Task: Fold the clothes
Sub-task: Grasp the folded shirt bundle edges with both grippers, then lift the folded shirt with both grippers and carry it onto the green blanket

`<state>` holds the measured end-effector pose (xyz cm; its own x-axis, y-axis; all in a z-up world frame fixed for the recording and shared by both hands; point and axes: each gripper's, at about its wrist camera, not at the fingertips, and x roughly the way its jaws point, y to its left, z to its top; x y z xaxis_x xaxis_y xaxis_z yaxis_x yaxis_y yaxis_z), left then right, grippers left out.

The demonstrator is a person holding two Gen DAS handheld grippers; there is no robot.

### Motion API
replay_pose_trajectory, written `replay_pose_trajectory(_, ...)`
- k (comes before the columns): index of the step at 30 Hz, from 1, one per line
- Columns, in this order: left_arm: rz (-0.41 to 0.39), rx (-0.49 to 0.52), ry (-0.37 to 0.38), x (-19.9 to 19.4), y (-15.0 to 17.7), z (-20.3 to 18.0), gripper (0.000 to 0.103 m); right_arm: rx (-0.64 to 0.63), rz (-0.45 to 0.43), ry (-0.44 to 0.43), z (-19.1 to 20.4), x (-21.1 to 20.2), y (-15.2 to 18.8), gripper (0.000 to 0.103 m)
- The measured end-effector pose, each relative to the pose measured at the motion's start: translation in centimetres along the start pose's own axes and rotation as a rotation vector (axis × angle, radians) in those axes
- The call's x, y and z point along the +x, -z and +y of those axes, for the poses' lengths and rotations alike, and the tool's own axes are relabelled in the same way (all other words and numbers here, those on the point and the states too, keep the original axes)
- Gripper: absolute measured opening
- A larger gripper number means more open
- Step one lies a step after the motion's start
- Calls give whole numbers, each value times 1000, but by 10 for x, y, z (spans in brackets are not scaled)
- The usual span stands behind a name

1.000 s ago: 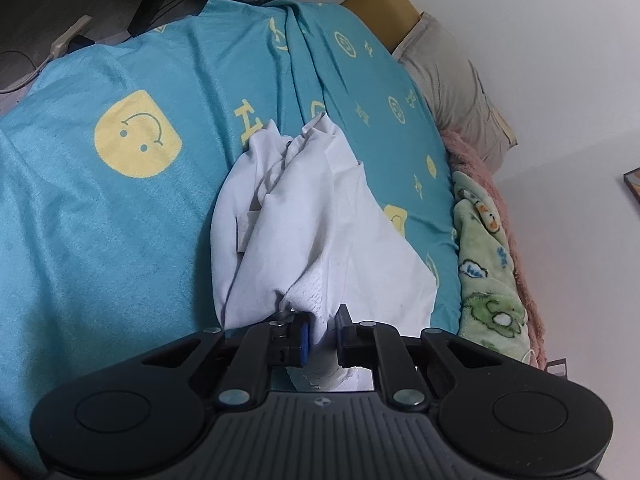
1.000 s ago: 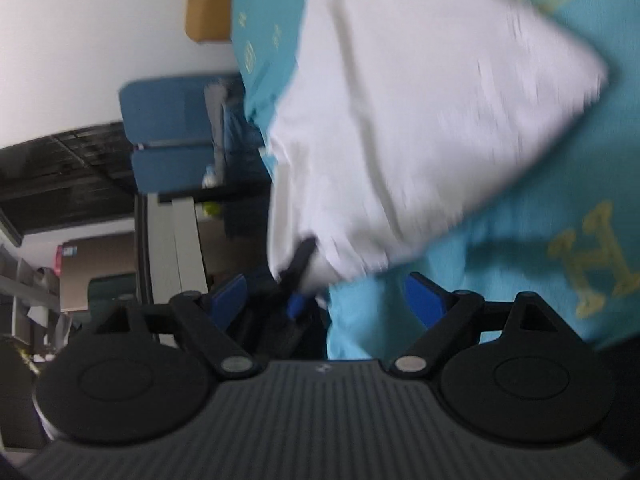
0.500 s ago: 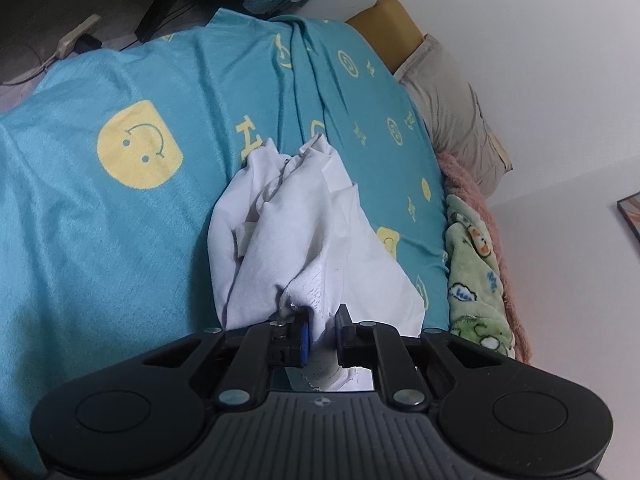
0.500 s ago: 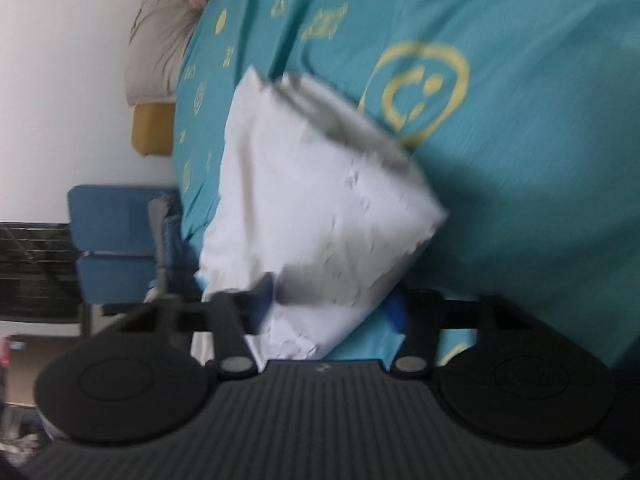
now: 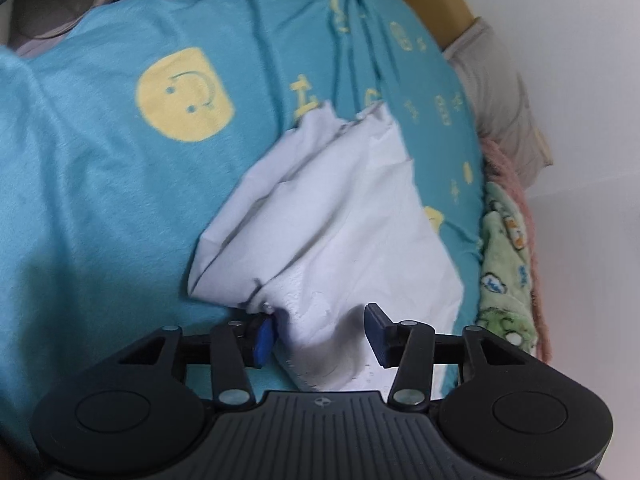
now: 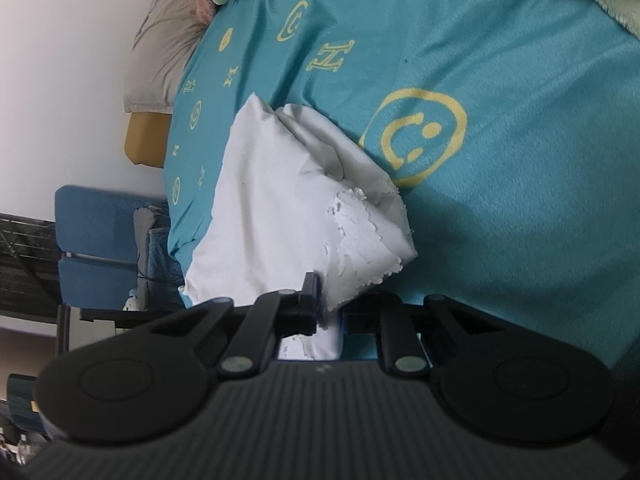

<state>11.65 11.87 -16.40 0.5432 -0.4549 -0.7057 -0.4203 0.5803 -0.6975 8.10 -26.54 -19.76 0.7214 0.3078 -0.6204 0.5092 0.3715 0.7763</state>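
Note:
A white garment (image 5: pixel 344 216) lies bunched on the teal bedspread (image 5: pixel 100 200). In the left wrist view my left gripper (image 5: pixel 320 336) hovers at the garment's near edge; its jaws are opening, the cloth still lies between them and the blue pads (image 5: pixel 376 332) no longer press on it. In the right wrist view the same white garment (image 6: pixel 280 200) lies on the teal bedspread (image 6: pixel 520 220) and my right gripper (image 6: pixel 330 312) is closing, its pads pinching the garment's near corner with the cracked white print.
A beige pillow (image 5: pixel 504 96) and a green patterned blanket (image 5: pixel 508 264) lie along the wall side of the bed. A blue chair (image 6: pixel 100 248) and dark shelving stand past the bed's edge in the right wrist view.
The left jaws have parted and let go of the white cloth, and the gripper sank a little. The right jaws closed from wide open onto the garment's corner while swinging toward it.

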Motion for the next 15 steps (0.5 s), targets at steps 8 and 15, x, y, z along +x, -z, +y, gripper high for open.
replay_pose_trajectory(8,-21,-9,24,-4,-3,5,23,-56,-54,-22,7,-11,1,8)
replay_pose_trajectory(15,-69,65,143,-45,-1,-22,9,-67,-93,-51,25,-33,0,7)
